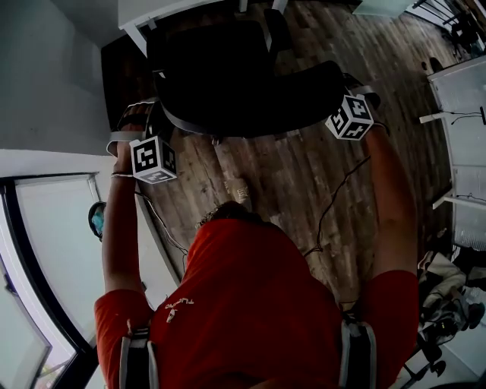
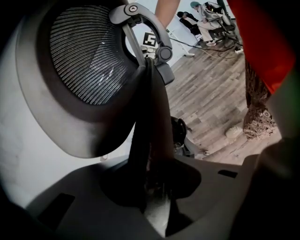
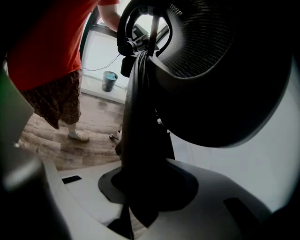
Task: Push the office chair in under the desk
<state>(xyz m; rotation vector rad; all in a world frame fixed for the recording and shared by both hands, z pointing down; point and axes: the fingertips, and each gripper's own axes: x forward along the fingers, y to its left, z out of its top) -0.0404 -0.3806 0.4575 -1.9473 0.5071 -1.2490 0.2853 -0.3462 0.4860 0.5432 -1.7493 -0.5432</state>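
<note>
Black chair (image 1: pixel 235 76) sits top-middle of the frame, w/ the white desk (image 1: pixel 163 9) at upper left. Left gripper (image 2: pixel 151 180) & right gripper (image 3: pixel 140 187) each squeeze the chair's back edge.

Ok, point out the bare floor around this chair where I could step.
Bare wood floor lies between the office chair and the person's red shirt, widening rightward up to the white table. It is crowded on the left: the left gripper, shut on the chair, sits beside the wall, and a cable crosses the free patch.
</note>
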